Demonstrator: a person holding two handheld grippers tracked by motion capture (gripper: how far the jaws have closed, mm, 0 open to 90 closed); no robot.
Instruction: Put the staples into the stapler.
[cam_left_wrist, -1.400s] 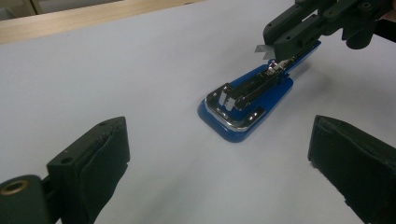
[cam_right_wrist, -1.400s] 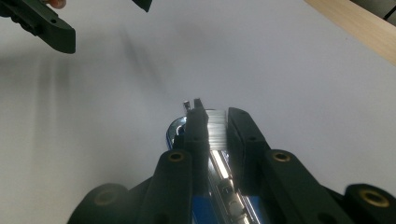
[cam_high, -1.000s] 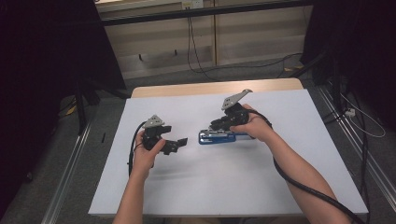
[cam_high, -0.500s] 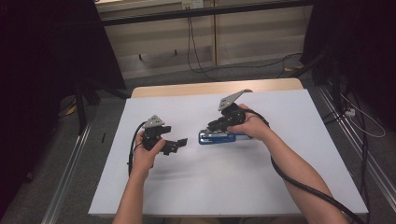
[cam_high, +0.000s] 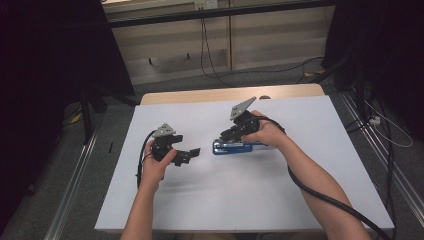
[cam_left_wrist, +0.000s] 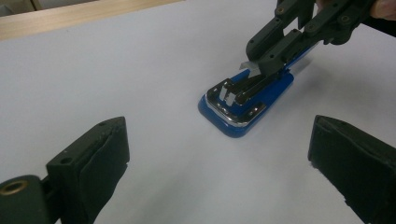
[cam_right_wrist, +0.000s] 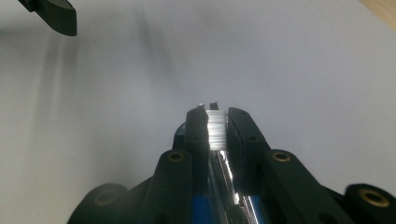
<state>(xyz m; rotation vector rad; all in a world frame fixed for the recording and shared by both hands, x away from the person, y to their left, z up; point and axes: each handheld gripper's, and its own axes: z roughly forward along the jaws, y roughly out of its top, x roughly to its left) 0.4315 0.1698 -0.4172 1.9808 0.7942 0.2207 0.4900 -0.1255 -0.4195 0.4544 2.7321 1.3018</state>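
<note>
A blue stapler (cam_high: 237, 147) lies on the white table, its top swung open so the metal staple channel (cam_left_wrist: 236, 93) shows. My right gripper (cam_high: 226, 136) hovers tilted down over the stapler's back end, shut on a short silver strip of staples (cam_right_wrist: 216, 130). That strip (cam_left_wrist: 249, 65) is pinched between its black fingertips (cam_left_wrist: 268, 58), just above the stapler (cam_left_wrist: 243, 105). My left gripper (cam_high: 191, 152) is held low to the left of the stapler, pointing at it. Its jaws stand wide open with nothing between them (cam_left_wrist: 219, 154).
A white sheet (cam_high: 310, 200) covers the table, and a strip of bare wood (cam_high: 210, 95) shows along the far edge. Black cables trail from both grippers toward the near edge. One fingertip of the left gripper (cam_right_wrist: 53, 14) shows far off in the right gripper view.
The right gripper has edged slightly to the left above the stapler, still gripping the staples. The left gripper has stayed where it was.
</note>
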